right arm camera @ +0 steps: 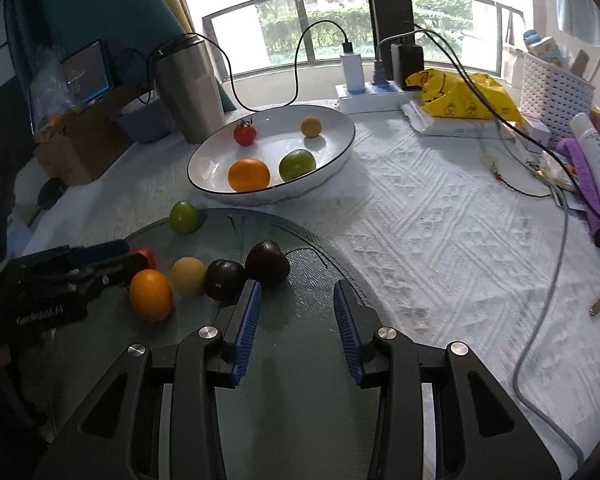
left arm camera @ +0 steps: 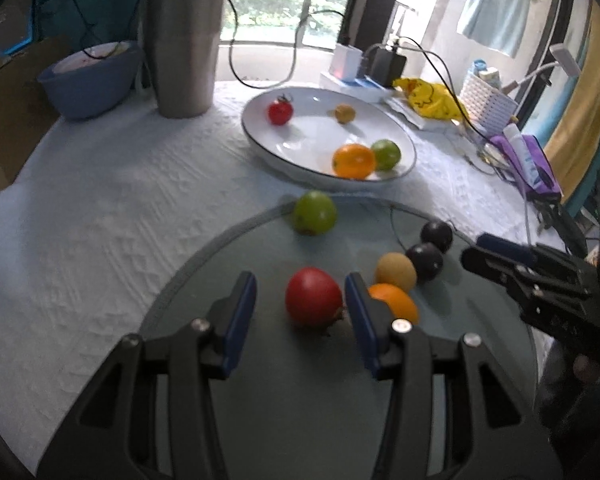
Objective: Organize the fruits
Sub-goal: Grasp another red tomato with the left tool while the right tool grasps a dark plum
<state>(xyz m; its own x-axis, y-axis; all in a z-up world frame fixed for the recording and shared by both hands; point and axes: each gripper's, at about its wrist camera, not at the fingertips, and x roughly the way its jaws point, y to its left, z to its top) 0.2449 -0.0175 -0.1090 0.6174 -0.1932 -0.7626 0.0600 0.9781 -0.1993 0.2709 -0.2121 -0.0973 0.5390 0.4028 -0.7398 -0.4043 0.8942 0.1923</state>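
Note:
On a round glass board [left arm camera: 260,380] lie a red fruit [left arm camera: 314,297], an orange [left arm camera: 396,304], a tan fruit [left arm camera: 396,271], two dark plums [left arm camera: 425,261] and a green fruit [left arm camera: 314,213]. My left gripper [left arm camera: 300,304] is open, its jaws on either side of the red fruit. My right gripper [right arm camera: 296,312] is open and empty over the board [right arm camera: 300,380], just right of a dark plum [right arm camera: 267,263]. A white plate [left arm camera: 300,152] holds a small tomato [left arm camera: 280,112], an orange, a green fruit and a small yellow fruit.
A steel tumbler [left arm camera: 184,44] and a blue bowl [left arm camera: 88,80] stand at the back left. A power strip [right arm camera: 364,98] with chargers, a yellow bag [right arm camera: 464,96], a white basket [right arm camera: 552,88], a tube and cables lie to the right. A white textured cloth [right arm camera: 440,220] covers the table.

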